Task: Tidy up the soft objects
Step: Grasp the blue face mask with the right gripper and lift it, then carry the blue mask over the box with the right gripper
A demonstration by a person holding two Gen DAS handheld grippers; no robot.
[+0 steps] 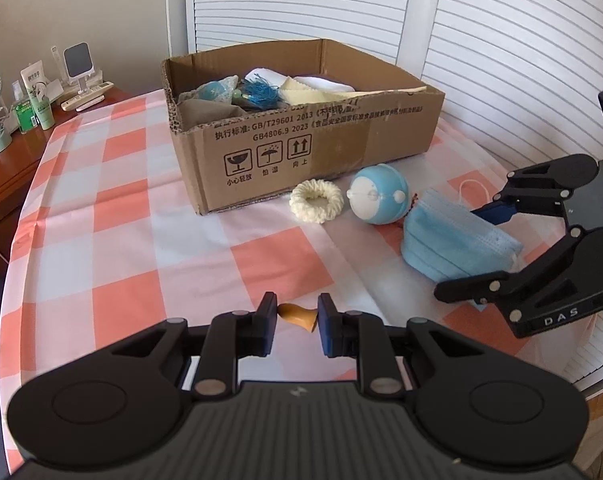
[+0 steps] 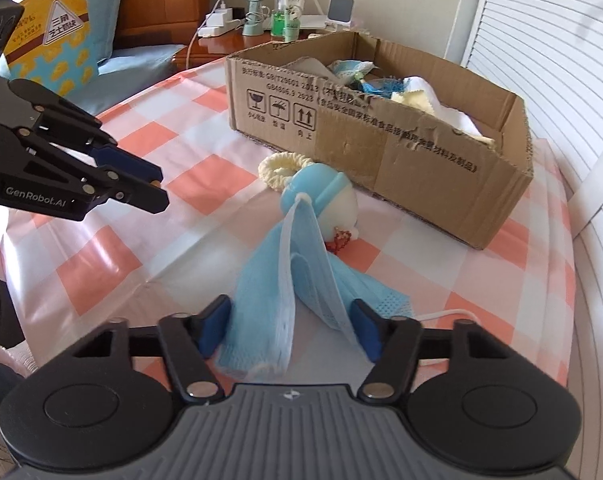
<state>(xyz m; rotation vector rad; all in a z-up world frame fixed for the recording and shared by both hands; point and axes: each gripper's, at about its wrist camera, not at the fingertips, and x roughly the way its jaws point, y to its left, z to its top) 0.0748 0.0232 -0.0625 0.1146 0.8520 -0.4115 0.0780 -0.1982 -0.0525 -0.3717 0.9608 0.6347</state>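
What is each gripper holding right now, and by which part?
The left gripper pinches a small tan soft piece by its two ends. The right gripper straddles the blue face masks' near end; a firm grip cannot be told.

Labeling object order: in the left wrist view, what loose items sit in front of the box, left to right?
cream knitted ring → blue and white ball toy → blue face masks, with the right gripper around their right end.

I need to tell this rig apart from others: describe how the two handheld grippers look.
Both are matte black linkage frames with silver rivets, blue pads on the fingers and ribbed grey bodies. The left gripper reads "GenRobot.AI" in white; the right gripper reads "DAS".
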